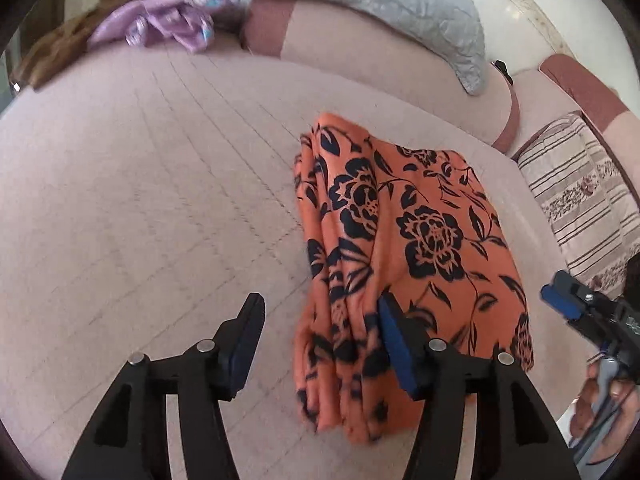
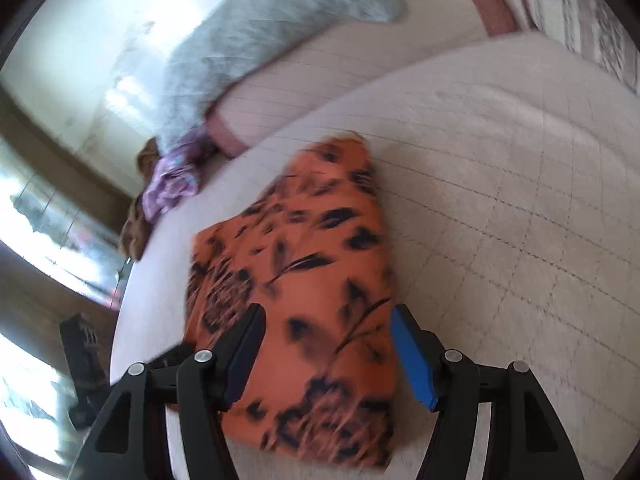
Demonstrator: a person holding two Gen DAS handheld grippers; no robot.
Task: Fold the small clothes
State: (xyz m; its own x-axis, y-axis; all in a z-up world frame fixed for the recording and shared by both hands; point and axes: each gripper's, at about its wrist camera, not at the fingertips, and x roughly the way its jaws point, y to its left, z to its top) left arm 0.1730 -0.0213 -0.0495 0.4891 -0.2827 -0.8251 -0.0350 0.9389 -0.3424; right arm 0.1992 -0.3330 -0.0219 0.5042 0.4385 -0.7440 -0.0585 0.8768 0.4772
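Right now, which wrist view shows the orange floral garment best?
The left wrist view: the orange floral garment is sharp, print and folds legible. The right wrist view shows it whole but motion-blurred.

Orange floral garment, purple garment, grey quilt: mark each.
orange floral garment [image 1: 424,232], left wrist view, on the large flower print.
purple garment [image 1: 168,28], left wrist view, crumpled middle.
grey quilt [image 1: 400,4], left wrist view, draped middle.

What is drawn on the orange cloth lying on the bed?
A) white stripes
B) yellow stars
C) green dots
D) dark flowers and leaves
D: the folded orange cloth is covered with dark flowers and leaves, and both wrist views show the same print, with no stars, stripes or dots on it.
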